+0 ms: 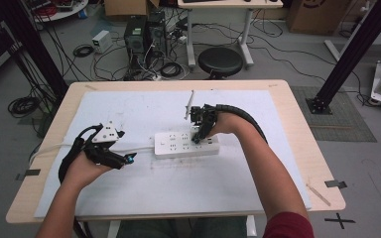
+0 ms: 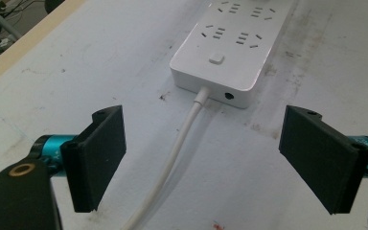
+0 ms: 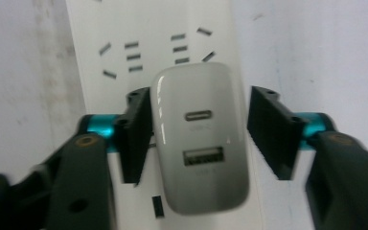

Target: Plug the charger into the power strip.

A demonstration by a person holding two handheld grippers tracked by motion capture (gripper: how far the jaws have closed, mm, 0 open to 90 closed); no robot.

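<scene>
The right gripper (image 3: 199, 134) stands with its two black jaws apart on either side of a small white rounded charger block (image 3: 199, 139); one jaw lies against the block's side while a clear gap shows at the other, so the block is bracketed rather than clamped. The block sits plugged into the top face of a long white plastic power strip (image 1: 186, 145), its two ports facing up toward the gripper's camera. From those jaws outward, the gripper points steeply down at the strip, and the person's right hand (image 1: 224, 125) and bare forearm run back from it toward the near right corner of the tabletop (image 1: 297, 163), a ribbed black cable looping over the wrist. The strip lies flat near the middle of the white sheet (image 1: 129, 106) covering the tabletop, its long axis running left to right, parallel to the near edge; the charger stands toward its right end. At the strip's left end a white cord (image 2: 172, 158) leaves it and runs off toward the left edge. The left gripper (image 2: 203, 163) has its jaws wide apart with nothing gripped, the cord passing on the sheet between them; it lies low and nearly level, aimed at the strip's left end, just beside it but apart, with the left hand (image 1: 87, 166) behind it near the left edge.
</scene>
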